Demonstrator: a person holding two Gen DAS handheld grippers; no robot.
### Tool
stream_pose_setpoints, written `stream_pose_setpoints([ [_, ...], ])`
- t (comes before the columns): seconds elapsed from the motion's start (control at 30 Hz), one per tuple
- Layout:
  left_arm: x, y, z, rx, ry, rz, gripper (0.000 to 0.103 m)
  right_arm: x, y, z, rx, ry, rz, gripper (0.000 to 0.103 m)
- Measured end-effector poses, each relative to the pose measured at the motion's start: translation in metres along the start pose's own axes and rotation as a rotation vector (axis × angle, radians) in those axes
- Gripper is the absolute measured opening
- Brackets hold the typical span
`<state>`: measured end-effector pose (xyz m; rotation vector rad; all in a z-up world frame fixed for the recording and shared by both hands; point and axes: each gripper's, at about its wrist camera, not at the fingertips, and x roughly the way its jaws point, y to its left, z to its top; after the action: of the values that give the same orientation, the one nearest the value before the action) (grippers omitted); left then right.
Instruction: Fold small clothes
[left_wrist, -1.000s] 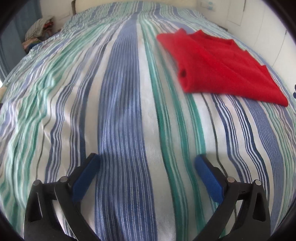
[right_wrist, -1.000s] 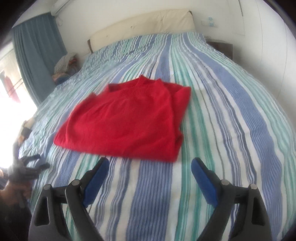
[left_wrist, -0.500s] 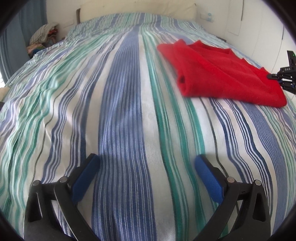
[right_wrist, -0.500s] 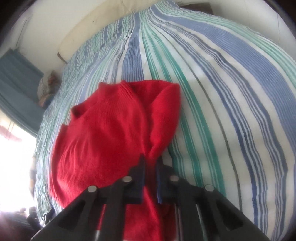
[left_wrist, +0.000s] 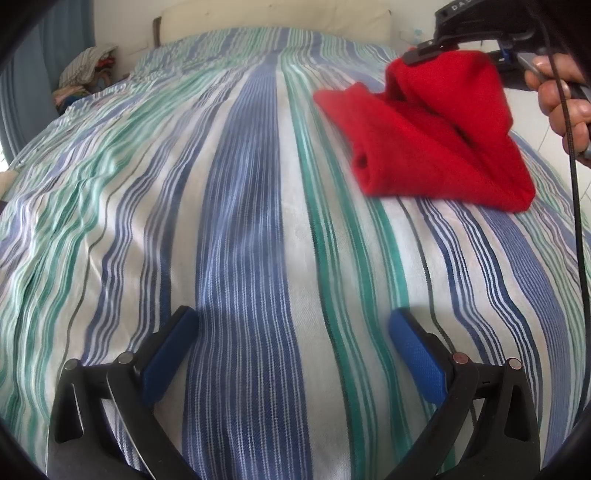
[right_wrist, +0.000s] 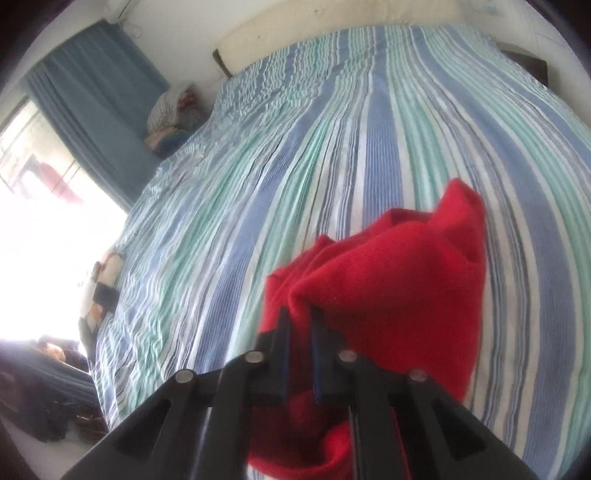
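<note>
The right gripper (right_wrist: 300, 325) is clamped on a fold of the red sweater (right_wrist: 388, 295), its two blue-padded fingers (right_wrist: 283, 332) pressed close together with red knit between them. Half a second ago it pinched the same cloth low against the bed; now that edge has been lifted clear of the bed (right_wrist: 332, 147), and the sweater hangs in a peaked bunch below and beyond the fingertips. In the left wrist view the change is plain: the red sweater (left_wrist: 436, 147), which lay flat at about 2 o'clock a second ago, now rises to a point at its far right corner where the right gripper (left_wrist: 424, 55) grips it from above, while its near folded edge still rests on the striped bed (left_wrist: 240, 221). The person's hand (left_wrist: 561, 99) on the right gripper's handle has come into view at the 2 o'clock edge, with a black cable (left_wrist: 576, 221) running down from it. The left gripper (left_wrist: 291, 347) has not shifted: it hovers low over the bed at 6 o'clock, its fingers (left_wrist: 166, 354) spread wide apart with nothing between them, well apart from the sweater. A pile of clothes (left_wrist: 88, 74) sits beyond the bed at 10 o'clock, near the blue curtain (right_wrist: 92, 110).
</note>
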<state>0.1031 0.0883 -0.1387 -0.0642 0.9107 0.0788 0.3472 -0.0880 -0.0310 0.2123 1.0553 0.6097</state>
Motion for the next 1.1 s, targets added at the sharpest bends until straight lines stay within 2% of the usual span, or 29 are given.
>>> stream_pose_setpoints([
  [0.03,0.0,0.0,0.0,0.0,0.0,-0.001,0.103,0.016,0.003,-0.004,0.005,0.023,0.005,0.012],
  [0.07,0.0,0.0,0.0,0.0,0.0,0.0,0.103,0.032,0.004,-0.009,0.025,0.058,0.042,0.019],
  [0.13,0.0,0.0,0.0,0.0,-0.001,0.0,0.103,0.059,0.004,-0.019,0.106,0.147,0.176,0.028],
  [0.17,0.0,0.0,0.0,0.0,-0.001,0.0,0.103,0.066,0.004,-0.025,0.148,0.185,0.255,0.036],
  [0.23,-0.001,0.0,0.0,-0.001,-0.001,-0.002,0.103,0.063,0.003,-0.032,0.194,0.202,0.398,0.039],
  [0.27,0.0,0.0,0.0,-0.002,-0.001,-0.005,0.103,0.054,0.003,-0.032,0.189,0.186,0.437,0.042],
  [0.33,0.0,0.001,0.0,-0.004,0.0,-0.009,0.103,0.027,0.003,-0.028,0.121,0.127,0.408,0.046],
  [0.4,0.001,0.001,0.001,-0.006,0.001,-0.012,0.103,0.001,0.005,-0.026,-0.031,0.073,0.246,0.06],
  [0.43,0.001,0.001,0.001,-0.006,0.001,-0.012,0.103,-0.008,0.011,-0.029,-0.136,0.071,0.164,0.066],
  [0.5,0.001,0.0,0.002,-0.006,0.001,-0.012,0.103,-0.015,0.029,-0.046,-0.346,0.1,0.074,0.078],
  [0.57,0.0,0.0,0.001,-0.006,0.0,-0.012,0.103,-0.016,0.048,-0.068,-0.493,0.107,0.035,0.08],
  [0.67,0.001,0.001,0.002,-0.006,-0.002,-0.012,0.103,0.002,0.075,-0.1,-0.638,0.096,-0.033,0.08],
  [0.73,0.001,0.001,0.002,-0.007,-0.004,-0.013,0.103,0.026,0.086,-0.113,-0.726,0.116,-0.147,0.079],
  [0.77,0.001,0.001,0.001,-0.007,-0.005,-0.014,0.103,0.039,0.086,-0.115,-0.756,0.134,-0.204,0.061],
  [0.8,0.001,0.001,0.001,-0.009,-0.006,-0.015,0.103,0.046,0.08,-0.116,-0.76,0.151,-0.248,0.017],
  [0.83,0.001,0.001,0.002,-0.009,-0.006,-0.016,0.103,0.049,0.071,-0.111,-0.731,0.16,-0.277,0.008],
  [0.93,0.002,0.0,0.002,-0.011,-0.005,-0.018,0.103,0.018,0.065,-0.095,-0.557,0.06,-0.185,0.008],
  [1.0,0.003,0.001,0.002,-0.013,-0.002,-0.021,0.103,0.001,0.077,-0.094,-0.552,-0.013,-0.147,0.008],
  [1.03,0.002,0.001,0.002,-0.013,-0.002,-0.022,0.103,0.003,0.084,-0.095,-0.559,-0.015,-0.132,0.008],
  [1.07,0.001,0.001,0.001,-0.014,-0.004,-0.023,0.103,0.015,0.088,-0.096,-0.555,0.012,-0.119,0.008],
  [1.1,0.001,0.001,0.001,-0.014,-0.006,-0.023,0.103,0.029,0.085,-0.099,-0.538,0.055,-0.107,0.013],
])
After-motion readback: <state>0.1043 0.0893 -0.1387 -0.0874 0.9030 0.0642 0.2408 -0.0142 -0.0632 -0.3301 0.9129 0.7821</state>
